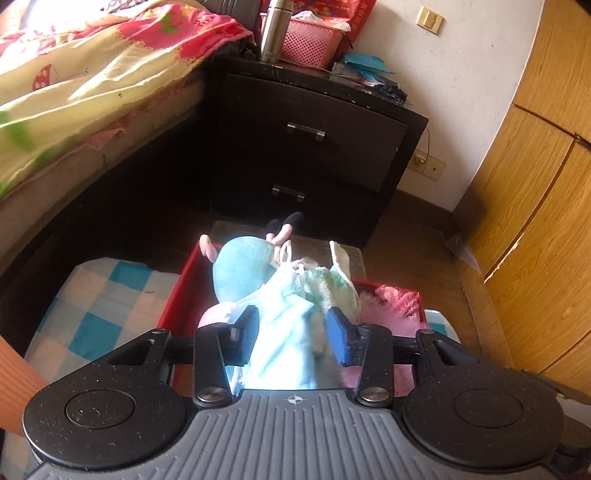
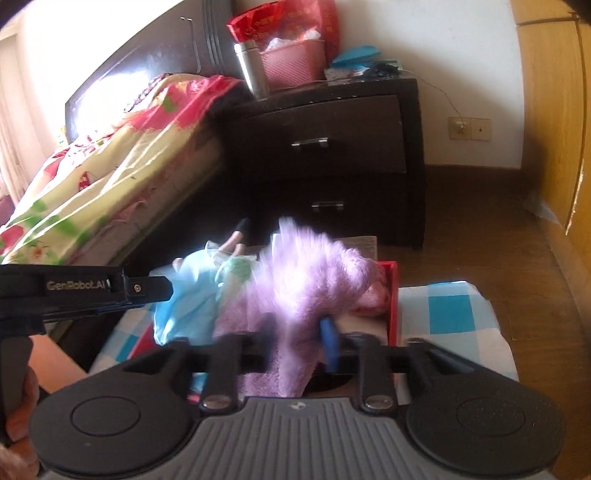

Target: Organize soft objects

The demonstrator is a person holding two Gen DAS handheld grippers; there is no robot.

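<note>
A red box [image 1: 186, 269] sits on a blue-and-white checked cushion [image 1: 107, 295]. It holds a plush toy with a light blue body [image 1: 242, 267], a green-patterned cloth [image 1: 334, 282] and pink fluffy fabric [image 1: 395, 295]. My left gripper [image 1: 293, 332] is shut on a pale blue cloth [image 1: 284, 343] above the box. My right gripper [image 2: 299, 343] is shut on a fluffy purple towel [image 2: 310, 273], blurred, held over the red box [image 2: 391, 299]. The left gripper's body [image 2: 85, 288] shows at the left of the right wrist view, beside the pale blue cloth [image 2: 192, 299].
A dark nightstand [image 1: 306, 140] with two drawers stands behind the box, carrying a steel flask [image 1: 275, 29] and a pink basket [image 1: 314, 40]. A bed with a flowered quilt [image 1: 92, 81] is on the left. A wooden wardrobe [image 1: 535, 206] stands on the right.
</note>
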